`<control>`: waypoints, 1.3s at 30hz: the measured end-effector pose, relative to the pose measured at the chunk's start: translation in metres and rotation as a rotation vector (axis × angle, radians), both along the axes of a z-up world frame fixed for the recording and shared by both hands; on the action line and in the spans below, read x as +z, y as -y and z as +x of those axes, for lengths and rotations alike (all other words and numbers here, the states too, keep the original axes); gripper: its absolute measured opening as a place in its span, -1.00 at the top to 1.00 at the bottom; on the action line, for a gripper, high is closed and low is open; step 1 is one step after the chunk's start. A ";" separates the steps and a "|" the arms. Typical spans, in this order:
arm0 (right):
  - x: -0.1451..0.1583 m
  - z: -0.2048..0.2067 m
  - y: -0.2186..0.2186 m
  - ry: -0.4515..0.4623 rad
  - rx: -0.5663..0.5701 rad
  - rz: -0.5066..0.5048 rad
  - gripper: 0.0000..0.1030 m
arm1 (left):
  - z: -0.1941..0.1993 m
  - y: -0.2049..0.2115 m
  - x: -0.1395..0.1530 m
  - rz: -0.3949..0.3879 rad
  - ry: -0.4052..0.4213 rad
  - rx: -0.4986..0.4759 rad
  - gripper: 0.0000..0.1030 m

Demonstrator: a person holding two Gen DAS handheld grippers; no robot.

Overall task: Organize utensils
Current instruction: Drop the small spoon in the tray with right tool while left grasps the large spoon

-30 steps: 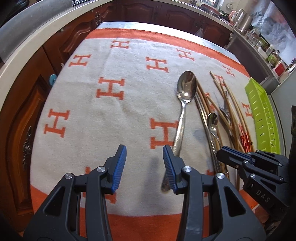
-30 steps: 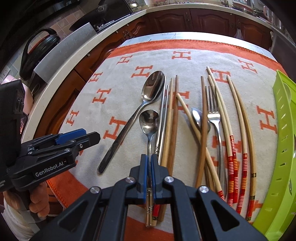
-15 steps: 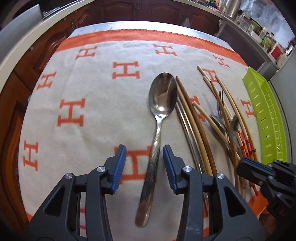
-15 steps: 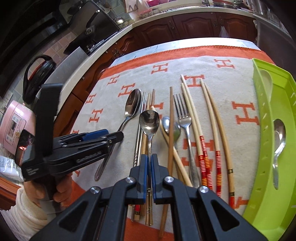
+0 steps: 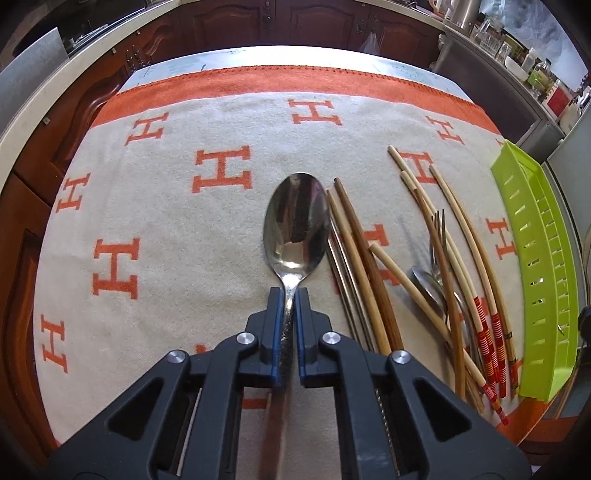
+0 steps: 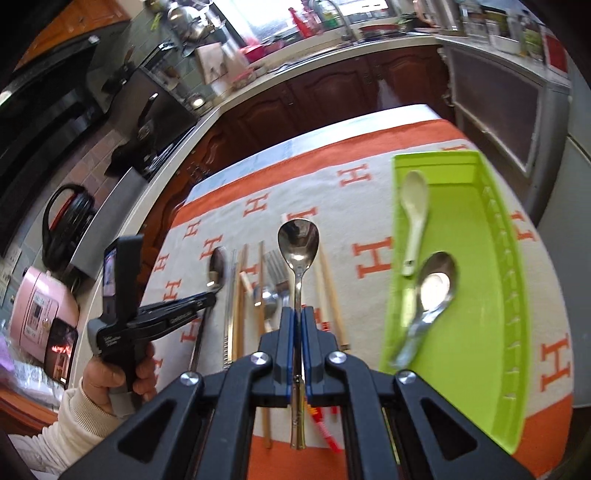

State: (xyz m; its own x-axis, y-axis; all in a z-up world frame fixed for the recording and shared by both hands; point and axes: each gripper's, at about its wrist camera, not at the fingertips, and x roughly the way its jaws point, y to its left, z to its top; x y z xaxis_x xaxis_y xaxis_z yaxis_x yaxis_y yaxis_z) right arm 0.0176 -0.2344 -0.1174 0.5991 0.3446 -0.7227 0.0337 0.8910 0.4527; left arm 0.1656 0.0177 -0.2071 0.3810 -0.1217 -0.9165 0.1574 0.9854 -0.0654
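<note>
My left gripper (image 5: 289, 295) is shut on the handle of a large steel spoon (image 5: 296, 225), whose bowl points away over the cloth. In the right wrist view the left gripper (image 6: 207, 297) shows at the left with that spoon (image 6: 217, 266). My right gripper (image 6: 296, 314) is shut on a smaller steel spoon (image 6: 298, 245), held above the cloth beside the green tray (image 6: 476, 229). The tray holds a white spoon (image 6: 413, 218) and a steel spoon (image 6: 428, 295). Chopsticks (image 5: 360, 258) and a fork (image 5: 439, 229) lie on the cloth.
The orange and cream cloth (image 5: 177, 229) covers the table. The green tray (image 5: 535, 266) stands along its right edge. Wooden cabinets (image 5: 295, 22) and a counter ring the table. A pink appliance (image 6: 40, 306) and a black kettle (image 6: 68, 218) stand at the left.
My left gripper has closed on the large spoon's handle. My right gripper has lifted the smaller spoon off the cloth and carried it right, toward the green tray.
</note>
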 end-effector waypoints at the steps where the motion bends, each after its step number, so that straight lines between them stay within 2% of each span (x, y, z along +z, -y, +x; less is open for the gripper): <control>1: -0.001 -0.001 0.008 -0.003 -0.025 -0.009 0.93 | 0.000 -0.003 0.000 -0.016 -0.004 0.011 0.93; 5: -0.009 -0.002 0.037 -0.035 -0.099 -0.031 0.93 | -0.005 -0.010 0.005 -0.054 -0.010 0.044 0.94; 10: -0.033 0.001 0.059 -0.116 -0.158 -0.052 0.93 | -0.021 -0.007 0.026 -0.097 0.011 0.024 0.94; 16: -0.059 0.006 0.060 -0.190 -0.150 -0.041 0.93 | -0.038 0.012 0.062 -0.167 0.042 -0.033 0.94; 24: -0.068 0.003 0.055 -0.260 -0.105 -0.037 0.90 | -0.056 0.060 0.099 -0.219 0.062 -0.154 0.94; 32: -0.058 -0.014 0.071 -0.235 -0.146 0.000 0.90 | -0.065 0.127 0.111 -0.239 0.030 -0.275 0.94; 39: -0.034 -0.034 0.091 -0.157 -0.225 0.016 0.90 | -0.059 0.190 0.114 -0.248 -0.001 -0.331 0.94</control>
